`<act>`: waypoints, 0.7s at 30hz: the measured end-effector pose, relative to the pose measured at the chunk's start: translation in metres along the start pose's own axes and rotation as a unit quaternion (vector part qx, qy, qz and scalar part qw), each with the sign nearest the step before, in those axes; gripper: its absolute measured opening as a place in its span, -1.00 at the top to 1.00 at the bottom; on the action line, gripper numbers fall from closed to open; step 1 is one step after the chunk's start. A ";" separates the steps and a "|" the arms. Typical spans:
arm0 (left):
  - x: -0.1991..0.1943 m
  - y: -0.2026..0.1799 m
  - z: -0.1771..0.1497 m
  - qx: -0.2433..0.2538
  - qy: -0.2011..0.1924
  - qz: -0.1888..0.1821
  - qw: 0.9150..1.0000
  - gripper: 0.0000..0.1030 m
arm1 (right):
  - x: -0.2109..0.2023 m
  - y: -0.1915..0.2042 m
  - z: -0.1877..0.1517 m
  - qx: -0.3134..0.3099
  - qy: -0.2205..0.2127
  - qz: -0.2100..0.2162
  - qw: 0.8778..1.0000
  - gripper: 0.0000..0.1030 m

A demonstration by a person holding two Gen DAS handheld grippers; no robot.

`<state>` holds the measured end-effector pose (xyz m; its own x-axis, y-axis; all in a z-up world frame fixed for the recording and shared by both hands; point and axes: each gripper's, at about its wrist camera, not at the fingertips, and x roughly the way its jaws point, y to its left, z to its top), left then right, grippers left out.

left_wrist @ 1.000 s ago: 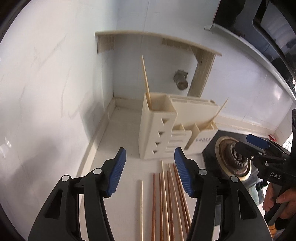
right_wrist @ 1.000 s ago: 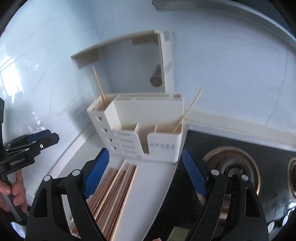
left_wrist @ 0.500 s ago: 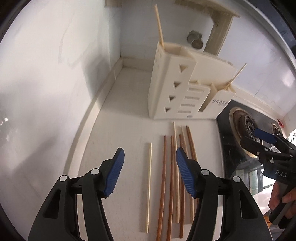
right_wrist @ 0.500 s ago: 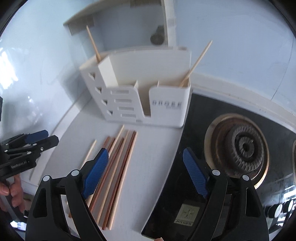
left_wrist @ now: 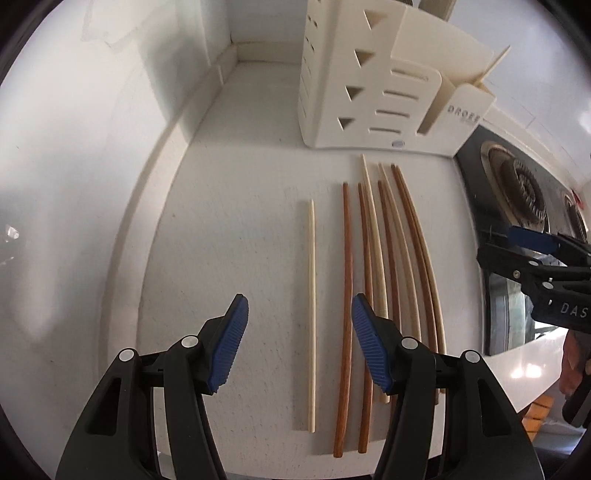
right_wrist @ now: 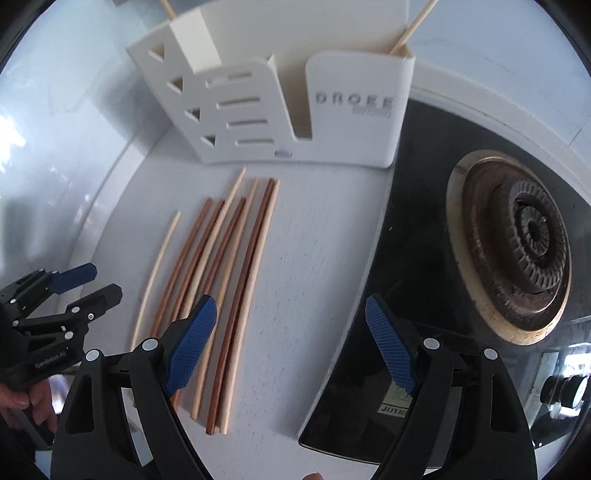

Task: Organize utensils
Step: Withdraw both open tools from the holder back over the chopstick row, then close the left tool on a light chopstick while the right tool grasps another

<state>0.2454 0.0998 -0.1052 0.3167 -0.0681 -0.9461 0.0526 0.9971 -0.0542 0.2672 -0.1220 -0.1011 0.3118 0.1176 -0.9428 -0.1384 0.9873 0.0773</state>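
The right gripper (right_wrist: 291, 332) fills the bottom of the frame, its blue-padded jaws spread wide with nothing between the pads. Its left pad hangs over the near ends of a row of chopsticks (right_wrist: 221, 266), dark brown and pale ones lying side by side on the white counter (right_wrist: 314, 229), with one pale chopstick (right_wrist: 157, 273) apart at the left. Above them, at upper centre, stands a white utensil holder (right_wrist: 295, 107); a pale stick (right_wrist: 410, 26) leans out of its right compartment. A gas burner (right_wrist: 517, 243) occupies the right of the frame. At the left edge the left gripper (right_wrist: 88, 284) shows, held by a hand (right_wrist: 22, 402).
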 end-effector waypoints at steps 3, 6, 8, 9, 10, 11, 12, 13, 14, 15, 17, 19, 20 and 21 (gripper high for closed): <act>0.001 -0.001 -0.002 0.009 -0.001 -0.010 1.000 -0.13 | 0.009 0.003 -0.002 0.000 0.021 -0.004 1.000 -0.61; 0.005 -0.004 -0.004 0.023 0.006 0.001 1.000 -0.13 | 0.018 0.006 -0.004 -0.006 0.037 -0.006 0.999 -0.61; 0.011 -0.003 -0.005 0.028 0.017 0.007 0.999 -0.13 | 0.023 0.007 -0.004 -0.005 0.045 -0.010 0.999 -0.61; 0.015 -0.003 -0.006 0.031 0.022 0.012 0.999 -0.13 | 0.025 0.007 -0.004 -0.005 0.049 -0.013 0.999 -0.61; 0.017 -0.003 -0.006 0.032 0.026 0.014 0.999 -0.13 | 0.028 0.008 -0.004 -0.004 0.054 -0.014 0.998 -0.61; 0.019 -0.003 -0.007 0.033 0.029 0.014 0.999 -0.13 | 0.031 0.008 -0.004 -0.004 0.059 -0.015 0.998 -0.61; 0.020 -0.003 -0.007 0.033 0.030 0.013 0.999 -0.13 | 0.033 0.009 -0.004 -0.004 0.063 -0.016 0.998 -0.61; 0.021 -0.003 -0.007 0.034 0.031 0.012 0.999 -0.13 | 0.035 0.010 -0.005 -0.005 0.066 -0.015 0.998 -0.61; 0.022 -0.003 -0.008 0.034 0.032 0.013 0.999 -0.13 | 0.037 0.011 -0.005 -0.005 0.069 -0.013 0.998 -0.61; 0.023 -0.002 -0.008 0.035 0.033 0.013 0.999 -0.13 | 0.038 0.011 -0.005 -0.005 0.071 -0.011 0.997 -0.61; 0.024 -0.002 -0.006 0.035 0.033 0.011 0.999 -0.13 | 0.040 0.014 -0.004 -0.009 0.075 -0.018 0.997 -0.61; 0.025 0.000 -0.005 0.032 0.033 0.009 0.999 -0.13 | 0.044 0.016 -0.003 -0.009 0.083 -0.028 0.996 -0.61; 0.025 0.001 -0.005 0.031 0.033 0.008 0.999 -0.13 | 0.047 0.017 -0.003 -0.008 0.085 -0.027 0.996 -0.61; 0.026 0.002 -0.004 0.029 0.033 0.008 0.999 -0.13 | 0.049 0.018 -0.002 -0.008 0.088 -0.027 0.996 -0.61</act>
<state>0.2498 0.1001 -0.1311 0.2543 -0.0488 -0.9659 0.1038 0.9943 -0.0230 0.2782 -0.0982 -0.1468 0.1495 0.0420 -0.9879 -0.1408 0.9898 0.0208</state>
